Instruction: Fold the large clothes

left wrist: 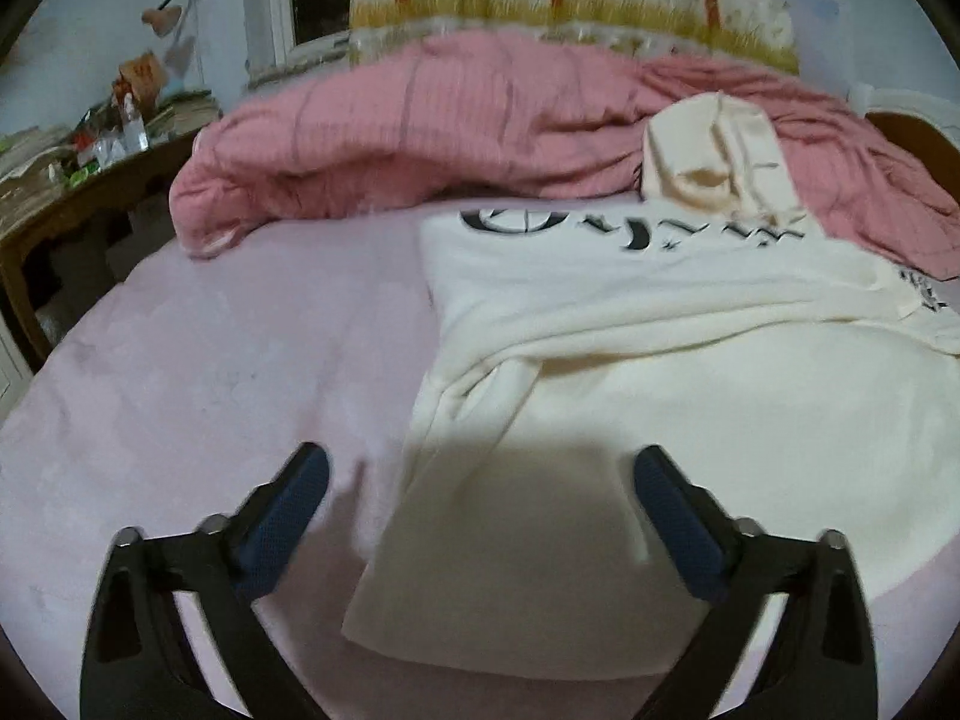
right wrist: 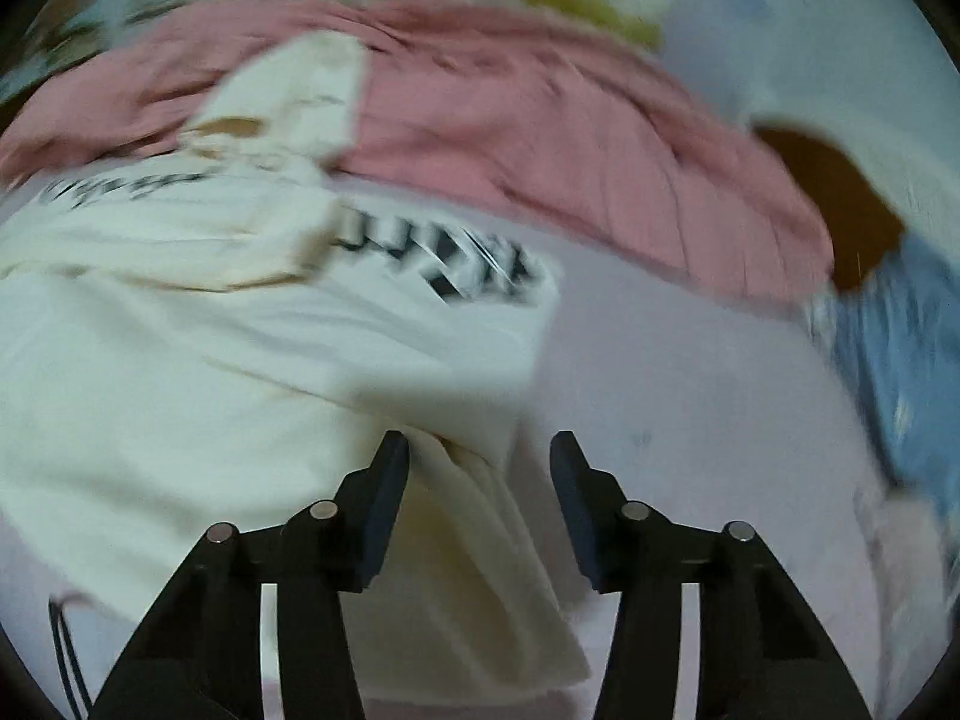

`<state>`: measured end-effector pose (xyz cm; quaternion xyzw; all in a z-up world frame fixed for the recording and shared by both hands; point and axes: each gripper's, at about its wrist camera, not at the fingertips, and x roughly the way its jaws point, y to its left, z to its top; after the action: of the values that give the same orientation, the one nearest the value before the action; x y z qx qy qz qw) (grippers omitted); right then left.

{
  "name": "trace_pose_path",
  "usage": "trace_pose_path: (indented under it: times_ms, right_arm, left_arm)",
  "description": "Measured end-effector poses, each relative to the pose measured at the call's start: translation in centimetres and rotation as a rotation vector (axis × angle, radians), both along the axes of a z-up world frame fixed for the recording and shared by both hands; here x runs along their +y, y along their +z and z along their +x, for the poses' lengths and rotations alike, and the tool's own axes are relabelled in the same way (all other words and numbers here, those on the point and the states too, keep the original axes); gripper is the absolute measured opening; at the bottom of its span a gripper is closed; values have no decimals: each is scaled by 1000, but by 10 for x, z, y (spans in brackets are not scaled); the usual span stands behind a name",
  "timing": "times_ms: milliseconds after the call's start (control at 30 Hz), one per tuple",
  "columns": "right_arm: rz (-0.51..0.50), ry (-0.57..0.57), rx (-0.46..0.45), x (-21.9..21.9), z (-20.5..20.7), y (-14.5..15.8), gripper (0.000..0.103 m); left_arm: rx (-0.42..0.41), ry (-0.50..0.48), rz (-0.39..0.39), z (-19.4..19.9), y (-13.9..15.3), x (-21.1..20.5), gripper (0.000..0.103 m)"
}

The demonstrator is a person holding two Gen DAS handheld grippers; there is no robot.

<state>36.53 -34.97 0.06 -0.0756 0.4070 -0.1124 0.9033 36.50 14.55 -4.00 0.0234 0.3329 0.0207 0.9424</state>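
A cream sweatshirt with black lettering [left wrist: 630,324] lies partly folded on the pale pink bed sheet [left wrist: 210,360]. Its hood rests on the pink blanket. My left gripper [left wrist: 480,474] is open and empty, low over the sweatshirt's near left edge, where a sleeve is folded in. In the blurred right wrist view the same sweatshirt [right wrist: 210,348] fills the left side. My right gripper [right wrist: 480,450] is open, with a folded strip of the garment lying between its fingers, not pinched.
A rumpled pink blanket [left wrist: 420,132] runs across the back of the bed. A cluttered wooden desk [left wrist: 72,180] stands at the left. A blue cloth [right wrist: 900,348] and a brown headboard [right wrist: 834,204] lie at the right.
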Motion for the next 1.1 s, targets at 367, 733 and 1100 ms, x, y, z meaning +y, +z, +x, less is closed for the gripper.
trace_pose_path:
  times_ms: [367, 733, 1100]
  right_arm:
    - [85, -73, -163, -17, -50, 2, 7]
    - [315, -39, -294, -18, -123, 10, 83]
    - [806, -11, -80, -5, -101, -52, 82]
  left_arm:
    - [31, -35, 19, -13, 2, -3, 99]
    - [1, 27, -126, -71, 20, -6, 102]
    - [209, 87, -349, -56, -10, -24, 102]
